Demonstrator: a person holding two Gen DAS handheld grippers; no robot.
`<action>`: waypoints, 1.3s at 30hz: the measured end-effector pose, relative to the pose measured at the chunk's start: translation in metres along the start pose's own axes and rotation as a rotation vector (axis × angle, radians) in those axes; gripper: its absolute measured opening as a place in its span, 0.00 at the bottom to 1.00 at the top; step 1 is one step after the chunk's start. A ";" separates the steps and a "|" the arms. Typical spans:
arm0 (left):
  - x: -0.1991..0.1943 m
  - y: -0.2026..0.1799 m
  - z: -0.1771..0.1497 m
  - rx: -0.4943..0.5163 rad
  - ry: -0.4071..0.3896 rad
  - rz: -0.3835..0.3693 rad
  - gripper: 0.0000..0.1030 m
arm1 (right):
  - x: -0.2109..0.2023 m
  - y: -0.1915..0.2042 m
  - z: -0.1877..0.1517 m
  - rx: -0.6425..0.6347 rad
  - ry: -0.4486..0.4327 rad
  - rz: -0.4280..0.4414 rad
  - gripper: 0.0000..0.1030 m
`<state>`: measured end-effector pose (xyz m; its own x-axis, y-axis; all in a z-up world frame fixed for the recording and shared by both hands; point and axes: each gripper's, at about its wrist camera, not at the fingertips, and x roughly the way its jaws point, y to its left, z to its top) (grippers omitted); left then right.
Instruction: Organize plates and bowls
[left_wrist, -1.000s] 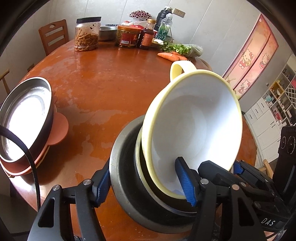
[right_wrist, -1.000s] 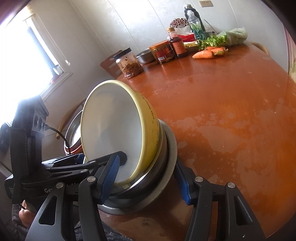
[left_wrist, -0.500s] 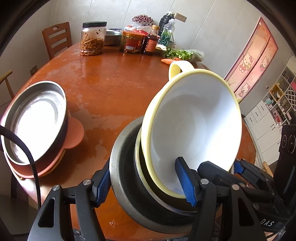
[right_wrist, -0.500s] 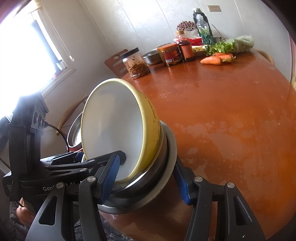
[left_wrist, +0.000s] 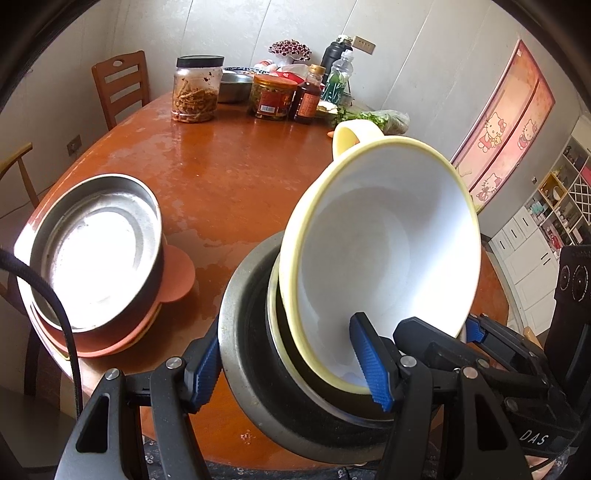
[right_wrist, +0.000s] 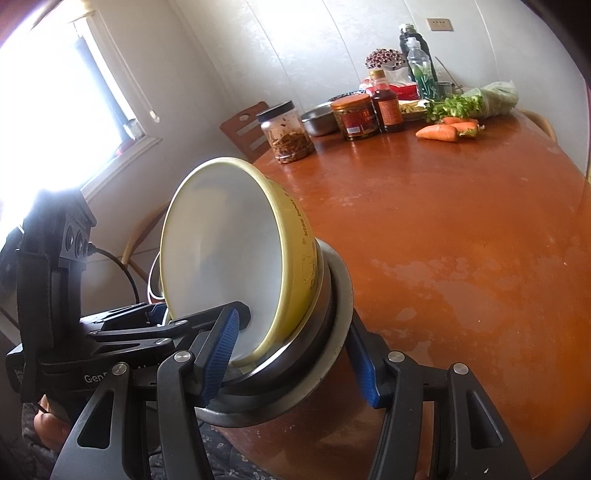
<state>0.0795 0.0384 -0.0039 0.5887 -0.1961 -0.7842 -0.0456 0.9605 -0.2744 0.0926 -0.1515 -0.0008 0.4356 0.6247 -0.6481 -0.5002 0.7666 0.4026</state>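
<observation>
- left wrist view: the left gripper (left_wrist: 291, 363) is clamped on a tilted stack, one blue finger outside the grey metal bowl (left_wrist: 243, 354), the other inside the yellow bowl (left_wrist: 384, 254) nested in it.
- the stack is tipped on edge above the near rim of the desk (left_wrist: 236, 177); the right gripper (left_wrist: 436, 332) reaches in from the right.
- to the left a steel pan (left_wrist: 96, 251) sits on a pink plate (left_wrist: 173, 277).
- jars (left_wrist: 195, 88) and bottles stand at the far edge.
- right wrist view: the right gripper (right_wrist: 291, 358) is closed on the same stack, one finger inside the yellow bowl (right_wrist: 229, 258), one under the grey metal bowl (right_wrist: 332, 325).
- carrots (right_wrist: 443, 131) lie well apart.
</observation>
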 end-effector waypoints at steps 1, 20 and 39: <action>-0.002 0.001 0.001 -0.001 -0.003 0.000 0.63 | 0.000 0.001 0.002 -0.005 -0.001 0.001 0.58; -0.065 0.112 0.038 -0.117 -0.121 0.124 0.63 | 0.074 0.105 0.073 -0.174 0.030 0.132 0.57; -0.029 0.175 0.042 -0.160 -0.054 0.143 0.65 | 0.162 0.124 0.076 -0.184 0.161 0.139 0.58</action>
<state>0.0884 0.2201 -0.0060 0.6097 -0.0455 -0.7914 -0.2565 0.9333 -0.2512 0.1583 0.0559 -0.0063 0.2361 0.6792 -0.6949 -0.6812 0.6257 0.3801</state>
